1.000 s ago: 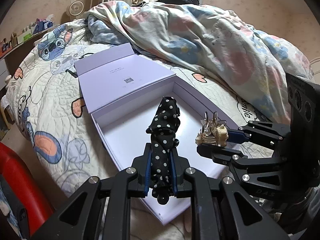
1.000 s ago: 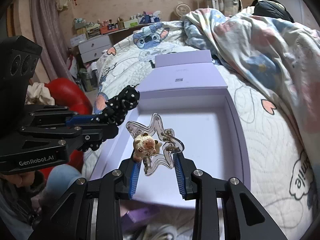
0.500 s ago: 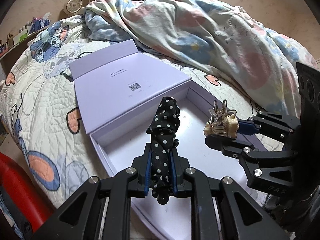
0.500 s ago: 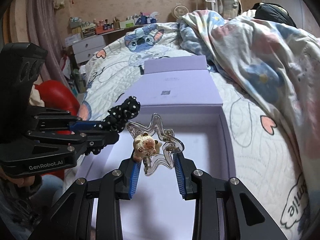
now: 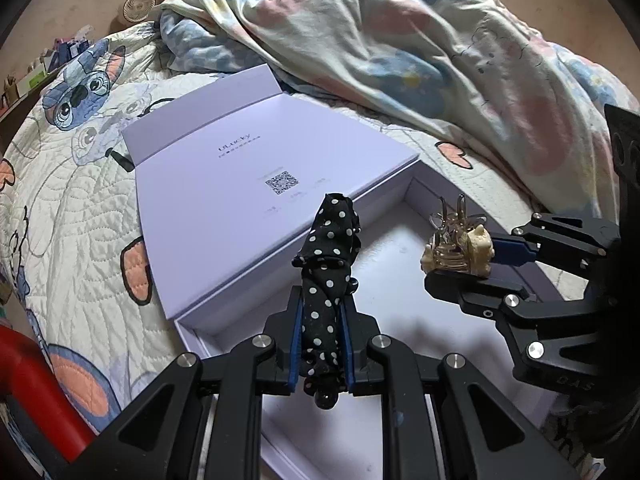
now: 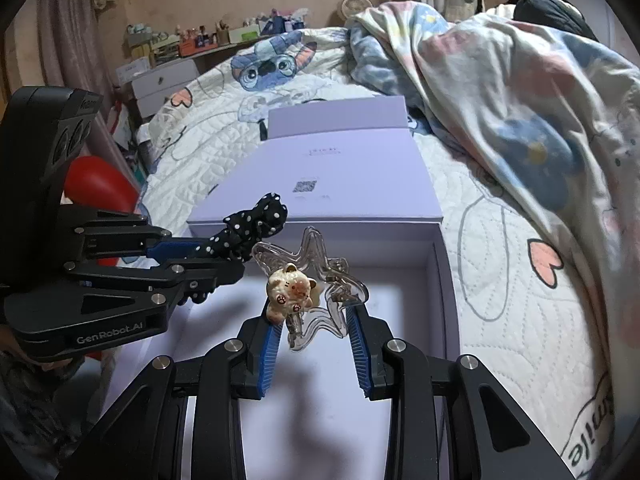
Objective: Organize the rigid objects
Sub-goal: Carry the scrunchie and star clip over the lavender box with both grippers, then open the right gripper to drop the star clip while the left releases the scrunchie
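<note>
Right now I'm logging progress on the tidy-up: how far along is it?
Done: the lilac box lies open on the bed, nothing visible inside. In hand: the left hand-held gripper clamps a polka-dot hair tie; the right hand-held gripper grips a clear star clip with a cat charm, both over the box. Left: setting both down inside.

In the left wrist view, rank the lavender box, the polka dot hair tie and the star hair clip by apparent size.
1. Lavender box
2. Polka dot hair tie, though nearness to the camera inflates it
3. Star hair clip
</note>
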`<state>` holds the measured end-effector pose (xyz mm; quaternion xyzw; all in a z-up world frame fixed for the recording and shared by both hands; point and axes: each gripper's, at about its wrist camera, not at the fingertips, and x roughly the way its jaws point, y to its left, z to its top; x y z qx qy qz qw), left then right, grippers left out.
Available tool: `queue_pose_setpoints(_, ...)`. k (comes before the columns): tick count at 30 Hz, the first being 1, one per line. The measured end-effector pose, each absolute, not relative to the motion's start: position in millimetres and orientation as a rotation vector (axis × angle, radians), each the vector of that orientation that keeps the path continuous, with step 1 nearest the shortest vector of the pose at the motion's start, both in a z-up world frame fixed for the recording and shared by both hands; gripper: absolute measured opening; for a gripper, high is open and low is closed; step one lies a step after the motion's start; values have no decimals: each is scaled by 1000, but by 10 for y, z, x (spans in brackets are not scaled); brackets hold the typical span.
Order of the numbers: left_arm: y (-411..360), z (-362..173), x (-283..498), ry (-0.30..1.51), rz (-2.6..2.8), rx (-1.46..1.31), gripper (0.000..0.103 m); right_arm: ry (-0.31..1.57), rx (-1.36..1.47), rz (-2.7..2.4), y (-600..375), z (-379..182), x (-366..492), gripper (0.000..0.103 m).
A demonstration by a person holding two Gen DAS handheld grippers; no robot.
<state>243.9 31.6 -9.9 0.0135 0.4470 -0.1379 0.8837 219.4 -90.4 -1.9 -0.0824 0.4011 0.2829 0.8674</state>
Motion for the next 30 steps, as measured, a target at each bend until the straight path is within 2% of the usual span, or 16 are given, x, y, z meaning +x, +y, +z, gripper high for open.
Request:
queue_pose_setpoints(10, 299, -185, 2544, 910, -233, 73, 16, 870, -175, 555, -877, -77, 2303, 34)
queue_pose_setpoints(12, 294, -193, 2562, 919, -228, 69, 17, 874, -178, 538, -888, -81, 2306, 47)
queue_pose_setpoints(13, 294, -196, 2570, 924, -227, 66, 17, 872, -179, 526, -898, -77, 2303, 49)
queue_pose_setpoints(30, 262, -143, 2512, 949, -154, 82, 19, 848, -181, 474, -1027, 75, 2142, 52)
